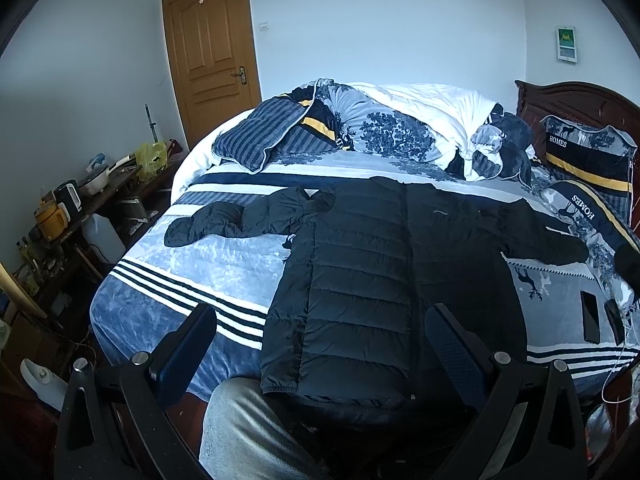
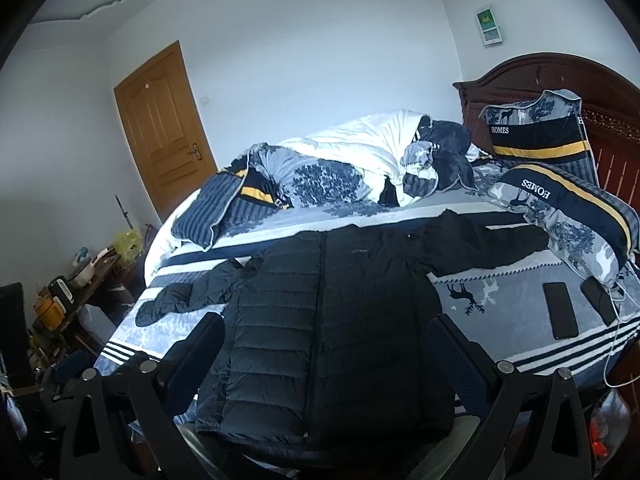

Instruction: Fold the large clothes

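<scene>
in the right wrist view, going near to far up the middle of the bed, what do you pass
Black puffer jacket hem at the bed's near edge → jacket collar → striped bedspread → heaped white and blue quilt → white wall.

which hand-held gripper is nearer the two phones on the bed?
Right, as far as the views show. The right hand-held gripper hangs over the jacket hem with the phones close by; the left hand-held gripper sits further left.
</scene>
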`<state>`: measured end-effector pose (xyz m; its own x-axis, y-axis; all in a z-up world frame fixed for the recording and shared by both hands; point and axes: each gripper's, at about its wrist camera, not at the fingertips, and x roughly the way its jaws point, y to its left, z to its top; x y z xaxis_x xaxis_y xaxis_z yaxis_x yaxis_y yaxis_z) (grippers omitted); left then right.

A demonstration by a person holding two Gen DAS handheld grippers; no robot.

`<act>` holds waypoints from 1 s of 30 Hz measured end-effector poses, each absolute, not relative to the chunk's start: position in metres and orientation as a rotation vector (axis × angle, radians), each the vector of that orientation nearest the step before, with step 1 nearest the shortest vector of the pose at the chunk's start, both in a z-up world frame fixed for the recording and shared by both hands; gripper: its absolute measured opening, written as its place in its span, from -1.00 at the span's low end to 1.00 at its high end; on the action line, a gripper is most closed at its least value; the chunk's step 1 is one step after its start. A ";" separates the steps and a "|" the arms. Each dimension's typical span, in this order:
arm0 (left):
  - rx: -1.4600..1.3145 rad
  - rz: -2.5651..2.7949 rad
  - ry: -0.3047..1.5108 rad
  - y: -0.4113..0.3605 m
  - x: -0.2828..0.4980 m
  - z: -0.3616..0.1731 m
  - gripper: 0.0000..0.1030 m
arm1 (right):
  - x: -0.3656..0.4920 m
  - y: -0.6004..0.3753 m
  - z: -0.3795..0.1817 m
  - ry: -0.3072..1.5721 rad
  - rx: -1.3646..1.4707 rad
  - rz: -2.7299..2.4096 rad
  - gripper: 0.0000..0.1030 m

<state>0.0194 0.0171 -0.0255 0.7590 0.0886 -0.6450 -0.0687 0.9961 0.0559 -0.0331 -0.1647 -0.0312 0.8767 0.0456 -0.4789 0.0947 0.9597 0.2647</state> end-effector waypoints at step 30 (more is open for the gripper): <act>0.054 0.095 0.766 0.009 0.057 -0.049 1.00 | 0.002 -0.187 -0.047 0.512 0.293 -0.048 1.00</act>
